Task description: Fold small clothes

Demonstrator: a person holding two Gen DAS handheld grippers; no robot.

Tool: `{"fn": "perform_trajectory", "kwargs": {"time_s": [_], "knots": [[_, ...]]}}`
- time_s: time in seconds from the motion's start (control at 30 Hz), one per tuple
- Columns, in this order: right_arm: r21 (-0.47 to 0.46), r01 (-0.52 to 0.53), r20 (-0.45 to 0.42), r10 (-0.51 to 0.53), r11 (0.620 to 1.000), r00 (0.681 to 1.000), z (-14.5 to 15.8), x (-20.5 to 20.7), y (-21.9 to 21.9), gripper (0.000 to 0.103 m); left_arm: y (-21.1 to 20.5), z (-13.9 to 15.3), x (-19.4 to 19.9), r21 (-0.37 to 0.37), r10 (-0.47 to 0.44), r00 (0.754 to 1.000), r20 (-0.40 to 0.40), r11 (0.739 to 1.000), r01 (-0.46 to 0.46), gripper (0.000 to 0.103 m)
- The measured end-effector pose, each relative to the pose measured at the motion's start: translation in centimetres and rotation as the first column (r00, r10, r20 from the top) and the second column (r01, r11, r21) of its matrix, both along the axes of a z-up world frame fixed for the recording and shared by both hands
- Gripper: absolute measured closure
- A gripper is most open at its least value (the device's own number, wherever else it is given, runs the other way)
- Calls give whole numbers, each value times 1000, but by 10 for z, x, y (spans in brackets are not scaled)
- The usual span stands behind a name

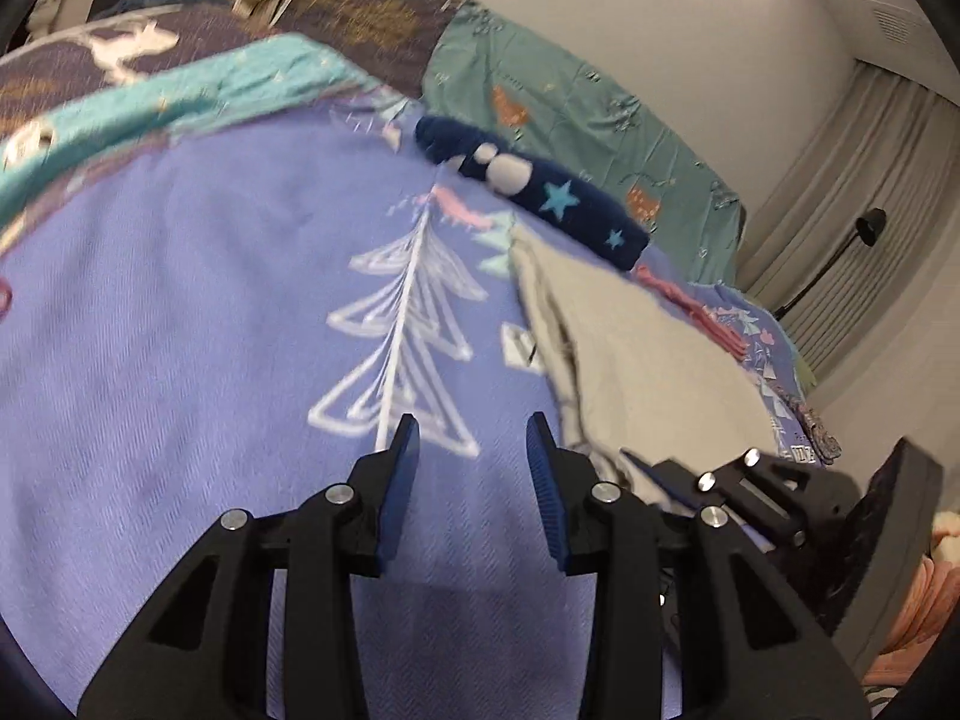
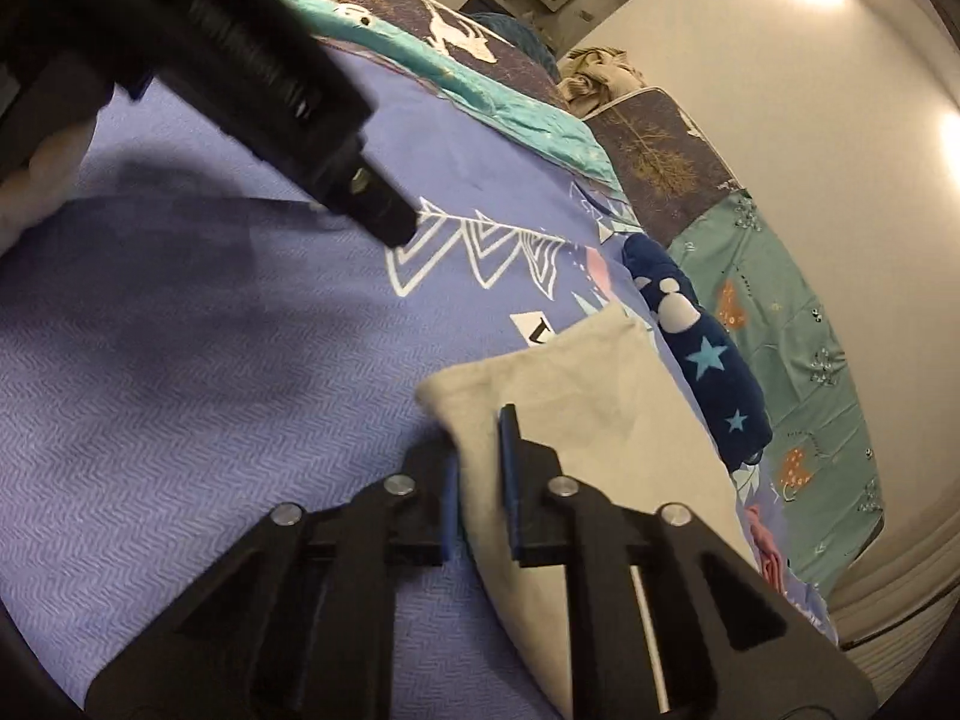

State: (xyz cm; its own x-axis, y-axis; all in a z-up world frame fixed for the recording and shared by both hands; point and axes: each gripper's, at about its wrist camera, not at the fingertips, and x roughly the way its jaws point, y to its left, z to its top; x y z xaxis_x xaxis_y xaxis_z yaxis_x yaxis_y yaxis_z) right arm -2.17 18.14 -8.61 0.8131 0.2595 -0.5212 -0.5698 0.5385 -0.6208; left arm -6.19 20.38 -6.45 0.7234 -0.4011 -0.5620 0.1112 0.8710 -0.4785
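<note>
A small beige garment (image 2: 576, 378) lies on the purple bedspread (image 2: 180, 396). My right gripper (image 2: 480, 468) is shut on its near left edge, cloth pinched between the blue pads. In the left wrist view the beige garment (image 1: 636, 348) lies to the right, and my left gripper (image 1: 474, 450) hovers open and empty over the bedspread (image 1: 180, 330) beside it. The right gripper's body (image 1: 780, 498) shows at the lower right there. The left gripper's body (image 2: 252, 60) crosses the upper left of the right wrist view.
A folded navy garment with stars (image 1: 540, 186) (image 2: 702, 348) lies just beyond the beige one. A teal sheet (image 1: 570, 114) and dark patterned pillows (image 1: 360, 12) lie at the bed's head. A wall, curtains (image 1: 870, 180) and a black lamp (image 1: 864, 228) stand to the right.
</note>
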Motion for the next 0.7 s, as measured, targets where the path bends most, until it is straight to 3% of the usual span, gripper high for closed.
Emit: {"fn": "perform_trajectory", "kwargs": {"time_s": [0.1,0.2,0.27,0.4,0.53,0.67,0.7], "knots": [[125,29,-32,-25,992,999,21,4,-17,98,3,13,9,-19,-35,999,30,999,35,65],[272,86,-115,-56,959,992,45,15,-37,99,-3,19,29,-9,-81,997,17,997,81,64],[334,110,-136,-68,936,988,58,18,-46,99,-10,20,48,-20,-138,990,3,990,138,56],[360,127,-143,-80,924,987,64,16,-48,99,-27,7,101,-157,-243,967,-74,961,229,53],[349,126,-159,-74,929,984,59,14,-44,99,-37,-22,152,-303,-285,944,-164,926,227,53],[360,115,-174,-55,926,983,59,11,-41,99,-52,-36,186,-319,-280,940,-195,924,209,97],[363,105,-184,-39,926,982,59,10,-39,100,-52,-32,188,-329,-267,947,-181,923,197,98]]}}
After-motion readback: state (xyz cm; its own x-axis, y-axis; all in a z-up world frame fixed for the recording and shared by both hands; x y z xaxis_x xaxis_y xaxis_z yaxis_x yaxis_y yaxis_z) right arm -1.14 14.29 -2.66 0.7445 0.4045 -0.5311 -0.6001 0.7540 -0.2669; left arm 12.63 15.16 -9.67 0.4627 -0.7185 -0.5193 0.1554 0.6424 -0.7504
